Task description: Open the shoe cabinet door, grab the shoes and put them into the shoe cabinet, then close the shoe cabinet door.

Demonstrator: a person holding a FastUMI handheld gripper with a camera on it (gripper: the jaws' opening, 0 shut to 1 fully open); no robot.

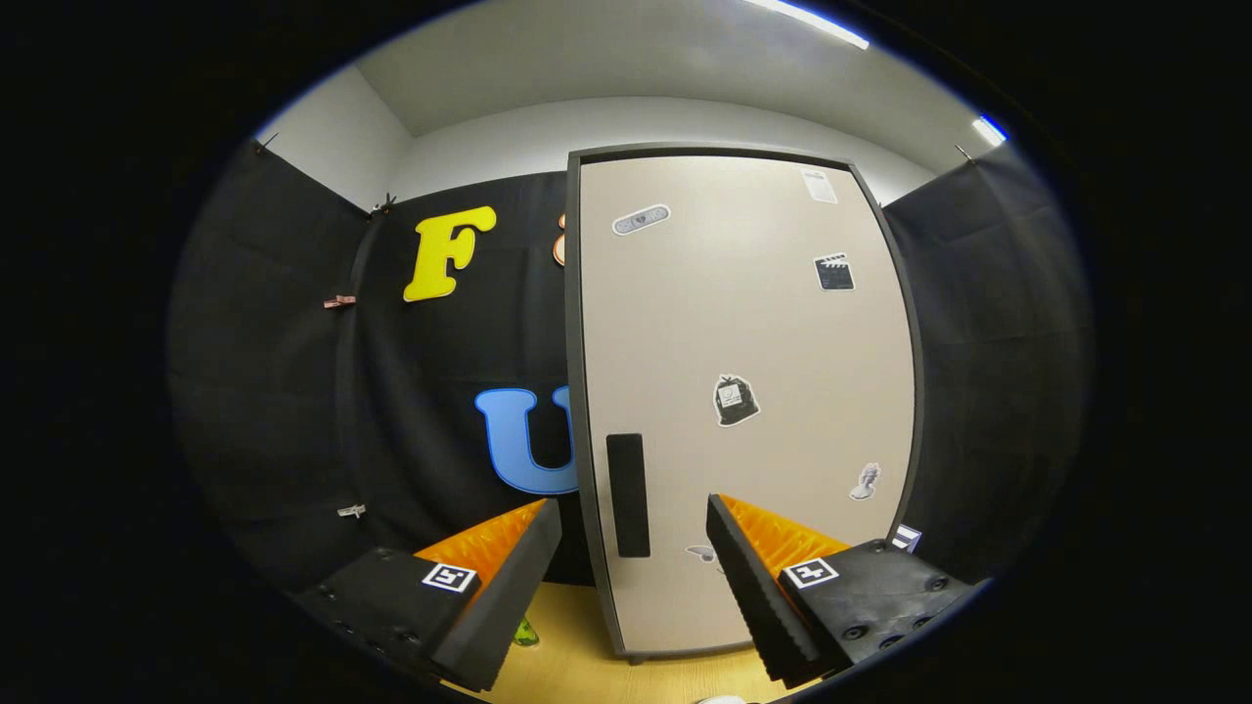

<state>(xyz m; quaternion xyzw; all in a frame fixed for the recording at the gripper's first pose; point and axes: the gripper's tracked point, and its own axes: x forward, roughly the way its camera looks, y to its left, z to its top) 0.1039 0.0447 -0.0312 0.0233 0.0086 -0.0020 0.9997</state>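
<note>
A tall shoe cabinet with a beige door in a dark frame stands upright on a wooden surface just ahead of me. Its door is shut and carries several small stickers. A dark vertical handle sits near the door's left edge, low down. My gripper is open, and the handle shows in the gap between the two fingers, still some way beyond their tips. Nothing is held between the fingers. A small pale object peeks in at the very bottom, too cut off to identify.
Black cloth walls close in the booth behind and on both sides of the cabinet. The light wooden surface runs under the cabinet toward me. A small green item lies on it beside my left finger.
</note>
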